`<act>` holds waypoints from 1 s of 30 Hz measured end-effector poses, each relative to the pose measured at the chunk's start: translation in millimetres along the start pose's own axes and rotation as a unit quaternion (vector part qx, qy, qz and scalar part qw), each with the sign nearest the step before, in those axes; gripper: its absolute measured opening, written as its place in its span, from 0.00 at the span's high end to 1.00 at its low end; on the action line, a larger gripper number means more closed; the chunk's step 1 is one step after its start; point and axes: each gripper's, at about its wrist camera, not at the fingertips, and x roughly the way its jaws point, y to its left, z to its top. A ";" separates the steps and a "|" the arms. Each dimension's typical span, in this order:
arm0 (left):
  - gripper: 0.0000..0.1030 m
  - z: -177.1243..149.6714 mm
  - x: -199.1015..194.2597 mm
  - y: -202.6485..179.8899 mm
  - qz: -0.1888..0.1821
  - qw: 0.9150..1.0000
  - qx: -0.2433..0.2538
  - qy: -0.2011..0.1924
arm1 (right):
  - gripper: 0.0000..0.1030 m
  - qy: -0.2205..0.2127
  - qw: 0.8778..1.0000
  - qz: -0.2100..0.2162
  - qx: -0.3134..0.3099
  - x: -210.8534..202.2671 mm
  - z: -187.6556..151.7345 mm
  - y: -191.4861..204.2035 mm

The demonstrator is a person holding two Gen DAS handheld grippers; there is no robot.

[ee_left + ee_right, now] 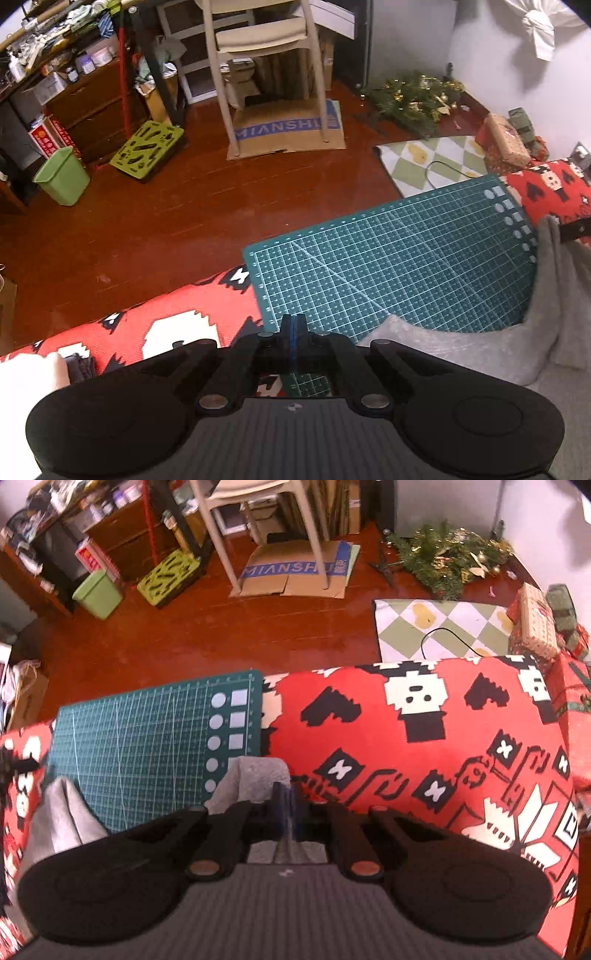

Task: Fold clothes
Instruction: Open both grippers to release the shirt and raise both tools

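Note:
A grey garment (443,343) lies crumpled on the near right part of a green cutting mat (388,258), which rests on a red patterned blanket (166,332). My left gripper (293,326) is shut over the mat's near left corner, just left of the grey fabric, with nothing seen between its fingers. In the right wrist view, my right gripper (286,799) is shut on a bunch of the grey garment (255,775) at the right edge of the mat (147,738). Another fold (59,812) stands up at the left. The garment's near part is hidden behind both grippers.
Beyond the blanket's (406,738) far edge lies red wooden floor (184,206). On it are a beige chair (258,55) over flat cardboard (288,136), a green bin (62,177), a checkered rug (436,162), a wreath (417,96) and wrapped gifts (506,140).

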 end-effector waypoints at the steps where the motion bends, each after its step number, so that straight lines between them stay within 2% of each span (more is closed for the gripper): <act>1: 1.00 -0.5 -2.5 -0.8 -0.009 1.000 0.001 0.000 | 0.94 -0.002 1.000 -0.003 -0.010 -1.6 0.0 1.6; 4: 1.00 -5.8 -8.3 -6.9 -0.023 1.000 0.014 0.001 | 0.87 -0.016 0.999 0.002 -0.032 -13.0 2.6 2.9; 6: 1.00 -10.6 -11.9 -10.8 -0.035 0.999 0.016 0.003 | 0.87 -0.026 0.999 0.014 -0.035 -20.8 6.5 2.5; 10: 1.00 -16.4 -14.4 -22.5 -0.060 0.998 0.015 0.008 | 0.89 -0.005 0.998 0.030 -0.060 -11.1 14.0 13.9; 14: 1.00 -18.9 -14.9 -32.1 -0.061 0.998 0.009 0.007 | 0.89 0.000 0.999 0.035 -0.035 5.2 14.4 20.6; 16: 0.94 -18.7 -24.2 -33.6 -0.062 0.998 -0.006 -0.002 | 0.88 -0.015 0.999 0.035 -0.010 -1.1 15.9 18.4; 19: 0.94 -21.2 -41.2 -33.6 -0.061 0.998 -0.024 -0.020 | 0.87 -0.040 0.999 0.035 0.001 -24.8 10.8 19.9; 21: 0.86 -24.8 -53.2 -34.2 -0.061 0.997 -0.032 -0.030 | 0.85 -0.048 0.998 0.032 -0.002 -41.4 2.1 22.2; 22: 0.82 -26.9 -59.3 -34.6 -0.061 0.997 -0.036 -0.035 | 0.79 -0.050 0.998 0.028 -0.005 -51.1 -6.4 24.3; 23: 0.72 -31.1 -66.0 -36.0 -0.057 0.997 -0.037 -0.043 | 0.73 -0.052 0.998 0.022 -0.008 -61.1 -16.2 26.5; 24: 0.64 -35.6 -72.5 -38.2 -0.053 0.997 -0.036 -0.051 | 0.71 -0.053 0.998 0.015 -0.011 -71.1 -25.9 28.8; 28: 0.55 -58.3 -94.2 -50.1 -0.057 0.996 -0.031 -0.063 | 0.62 -0.051 0.998 -0.007 -0.020 -105.2 -73.1 39.3; 30: 0.47 -70.2 -103.1 -56.3 -0.063 0.995 -0.032 -0.064 | 0.57 -0.049 0.998 -0.014 -0.021 -119.1 -96.1 43.8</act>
